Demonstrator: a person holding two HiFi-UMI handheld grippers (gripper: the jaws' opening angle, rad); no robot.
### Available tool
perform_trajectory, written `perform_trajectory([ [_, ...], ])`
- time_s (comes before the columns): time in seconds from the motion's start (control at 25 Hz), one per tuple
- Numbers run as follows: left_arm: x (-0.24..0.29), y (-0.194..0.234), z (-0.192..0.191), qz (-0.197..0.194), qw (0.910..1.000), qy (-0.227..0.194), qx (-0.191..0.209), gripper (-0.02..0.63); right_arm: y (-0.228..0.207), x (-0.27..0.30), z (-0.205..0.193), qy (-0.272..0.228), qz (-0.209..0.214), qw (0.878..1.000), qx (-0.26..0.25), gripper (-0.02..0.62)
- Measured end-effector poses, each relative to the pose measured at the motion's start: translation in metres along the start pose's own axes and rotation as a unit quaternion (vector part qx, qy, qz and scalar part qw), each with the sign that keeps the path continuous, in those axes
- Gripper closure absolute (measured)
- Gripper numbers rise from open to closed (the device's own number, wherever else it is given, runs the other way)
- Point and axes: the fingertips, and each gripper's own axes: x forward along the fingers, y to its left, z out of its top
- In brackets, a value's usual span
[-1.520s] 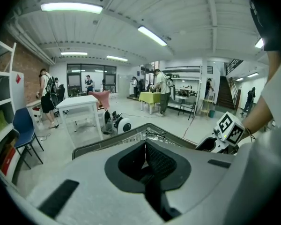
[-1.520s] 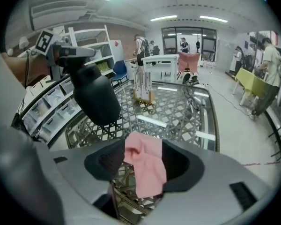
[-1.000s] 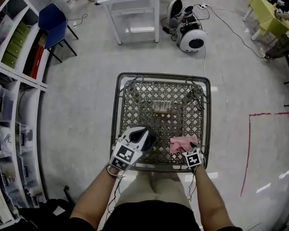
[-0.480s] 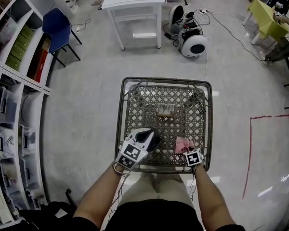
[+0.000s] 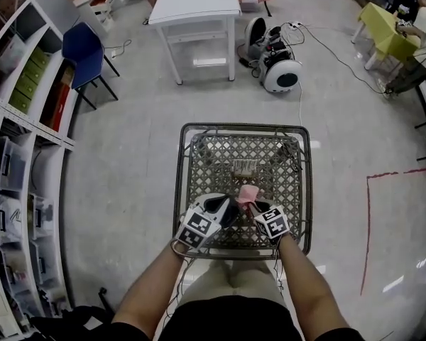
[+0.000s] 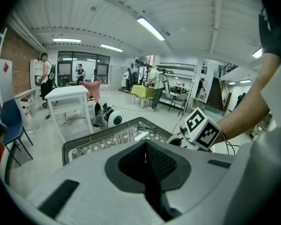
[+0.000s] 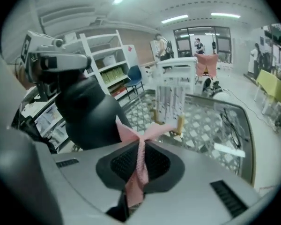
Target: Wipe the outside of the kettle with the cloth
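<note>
Your right gripper [image 5: 258, 207] has just been closing its jaws and pinches the pink cloth [image 5: 248, 192], holding it above the lattice table [image 5: 179, 180], just beside the black kettle [image 7: 86, 114] at the table's near edge. Your left gripper [image 5: 210, 213], jaws pressed together, sits at the kettle's top, but you cannot tell whether it grips it. So the pickup looks done and the cloth has not clearly met the kettle. The whole outside is left to wipe.

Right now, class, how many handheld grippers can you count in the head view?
2: the left gripper at the black kettle, and the right gripper beside it, shut on the pink cloth. None seems hidden.
</note>
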Motion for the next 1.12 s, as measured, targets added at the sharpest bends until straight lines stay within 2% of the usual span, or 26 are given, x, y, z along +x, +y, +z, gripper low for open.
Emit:
perform_trajectory([
  [0.16, 0.001, 0.001, -0.004, 0.003, 1.0000, 0.001, 0.006, 0.597, 0.033, 0.005, 0.022, -0.013, 0.040, 0.995, -0.088, 0.572],
  [0.28, -0.003, 0.003, -0.009, 0.013, 0.9997, 0.009, 0.021, 0.597, 0.057, 0.003, 0.016, -0.003, 0.062, 0.991, -0.120, 0.571],
  [0.44, -0.001, 0.002, -0.005, 0.012, 0.9994, 0.008, 0.033, 0.597, 0.071, -0.013, 0.006, 0.003, 0.070, 0.990, -0.126, 0.571],
  [0.76, -0.002, 0.007, -0.007, -0.009, 0.9997, 0.019, 0.015, 0.597, 0.118, -0.023, -0.001, -0.010, 0.078, 0.991, -0.106, 0.571],
  [0.92, 0.000, 0.007, -0.007, -0.013, 0.9994, 0.024, 0.020, 0.597, 0.142, -0.026, 0.003, -0.020, 0.090, 0.991, -0.097, 0.571],
  [1.12, 0.002, 0.004, -0.005, -0.017, 0.9993, 0.025, 0.024, 0.597, 0.175, -0.023, 0.020, -0.040, 0.100, 0.986, -0.126, 0.571],
])
